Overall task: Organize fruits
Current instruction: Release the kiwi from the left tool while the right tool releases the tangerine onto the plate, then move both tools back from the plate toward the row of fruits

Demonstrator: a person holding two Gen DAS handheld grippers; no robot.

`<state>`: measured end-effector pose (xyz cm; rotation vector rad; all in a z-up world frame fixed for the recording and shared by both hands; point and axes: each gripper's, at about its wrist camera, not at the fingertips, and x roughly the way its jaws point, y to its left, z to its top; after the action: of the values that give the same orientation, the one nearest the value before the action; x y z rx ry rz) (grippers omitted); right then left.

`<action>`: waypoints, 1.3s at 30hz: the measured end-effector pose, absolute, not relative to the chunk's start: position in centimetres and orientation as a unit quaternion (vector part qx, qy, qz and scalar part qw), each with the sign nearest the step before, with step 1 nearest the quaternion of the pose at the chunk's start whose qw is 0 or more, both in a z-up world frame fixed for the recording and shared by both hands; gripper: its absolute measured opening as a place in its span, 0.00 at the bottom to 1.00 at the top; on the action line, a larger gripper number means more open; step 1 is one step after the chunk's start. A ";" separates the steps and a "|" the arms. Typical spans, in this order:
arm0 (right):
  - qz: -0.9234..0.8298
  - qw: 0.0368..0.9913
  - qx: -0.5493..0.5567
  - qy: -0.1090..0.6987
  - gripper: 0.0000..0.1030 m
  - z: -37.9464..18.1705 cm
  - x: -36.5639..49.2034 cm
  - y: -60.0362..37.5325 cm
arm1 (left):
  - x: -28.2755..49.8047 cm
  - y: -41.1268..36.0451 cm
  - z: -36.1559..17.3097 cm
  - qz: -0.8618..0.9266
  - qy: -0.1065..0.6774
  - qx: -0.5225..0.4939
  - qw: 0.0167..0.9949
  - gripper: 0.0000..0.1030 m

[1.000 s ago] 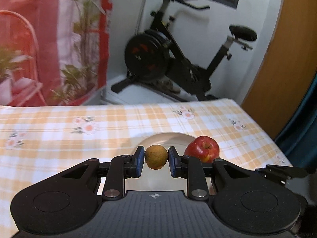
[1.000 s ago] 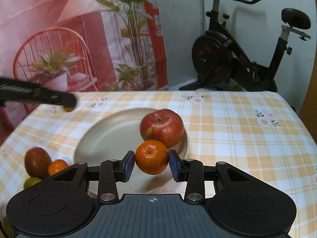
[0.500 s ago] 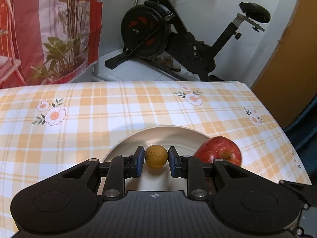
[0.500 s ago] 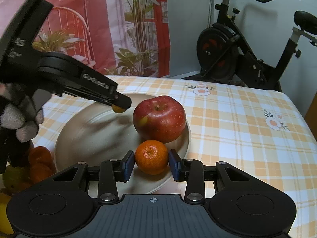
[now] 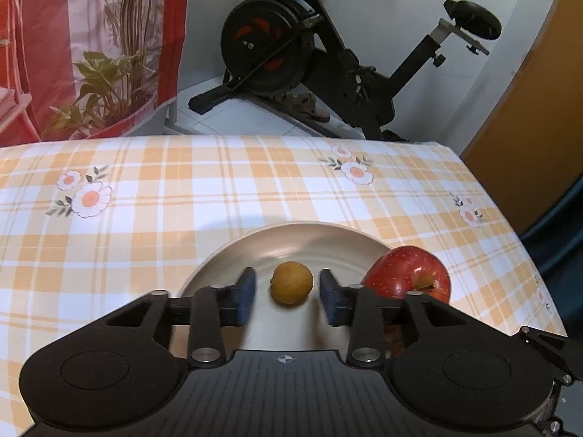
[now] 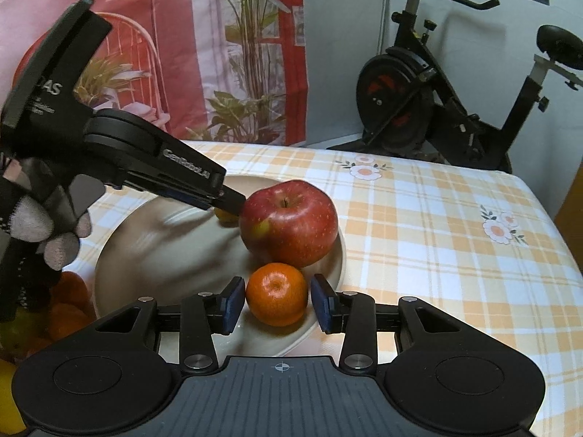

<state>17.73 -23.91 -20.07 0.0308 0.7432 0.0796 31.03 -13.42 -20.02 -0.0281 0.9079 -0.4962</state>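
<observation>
Now the left gripper [image 5: 288, 296] has just spread its jaws, clear of the small brown fruit [image 5: 291, 282] resting mid-plate [image 5: 233, 251], evidently a release. Right gripper [image 6: 277, 304] jaws stand slightly apart around the tangerine [image 6: 276, 293] at the plate's near rim, beside the apple [image 6: 289, 222], on the bench [image 6: 437, 218]

A: Identify the supporting surface.
B: A table under an orange-and-white checked tablecloth [image 5: 226, 189] printed with flowers.
A: What lies directly on the cloth?
B: A beige plate [image 6: 153, 255], near the cloth's right edge in the left wrist view. A pile of loose fruit [image 6: 69, 302], orange and yellow-green, just left of the plate; partly hidden.
</observation>
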 end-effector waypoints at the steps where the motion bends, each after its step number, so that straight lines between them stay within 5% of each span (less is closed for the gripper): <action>1: 0.038 0.931 0.016 0.362 0.37 -19.9 17.7 -24.0 | 30.8 -13.3 -19.7 -0.238 0.431 -0.015 0.870 0.43; 20: 0.047 0.941 0.084 0.323 0.38 -15.7 9.7 -21.5 | 20.3 -4.3 -11.7 -0.202 0.391 -0.018 0.898 0.43; 39: 0.103 0.926 0.082 0.354 0.38 -15.5 5.1 -16.3 | 9.6 2.2 -12.4 -0.112 0.366 -0.074 0.921 0.42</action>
<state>5.10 -16.34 -15.46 0.1685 0.7258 0.2107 9.63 2.23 -12.38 -0.1512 0.7526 -0.2300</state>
